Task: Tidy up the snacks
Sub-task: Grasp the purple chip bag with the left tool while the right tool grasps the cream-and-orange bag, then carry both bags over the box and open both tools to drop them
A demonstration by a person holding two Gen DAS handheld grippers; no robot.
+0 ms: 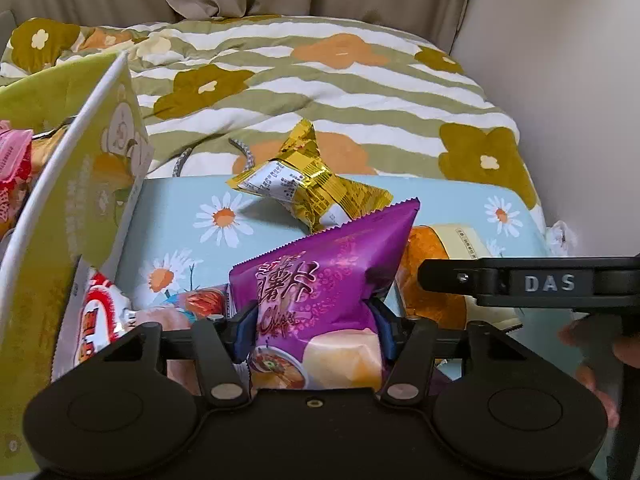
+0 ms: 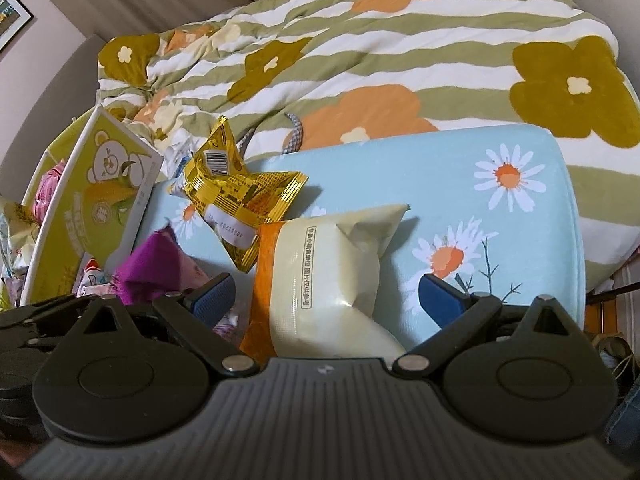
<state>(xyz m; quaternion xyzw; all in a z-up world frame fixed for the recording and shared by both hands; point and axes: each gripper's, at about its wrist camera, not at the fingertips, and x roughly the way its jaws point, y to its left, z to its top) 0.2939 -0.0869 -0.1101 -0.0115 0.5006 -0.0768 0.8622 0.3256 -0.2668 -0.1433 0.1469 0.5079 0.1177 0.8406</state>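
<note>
Pinching the puffy purple chip bag [image 1: 320, 280] low on the daisy-print tray [image 1: 188, 216], the left gripper [image 1: 314, 326] risks it slipping or bursting, while the right gripper [image 2: 326, 292], jaws wide, straddles the cream-and-orange packet [image 2: 332, 276] ungripped.

The left gripper [image 1: 314, 320] points steeply down, its 2 pads pinched on a packet. The right gripper [image 2: 326, 294] also tilts down, jaws spread wide.
</note>
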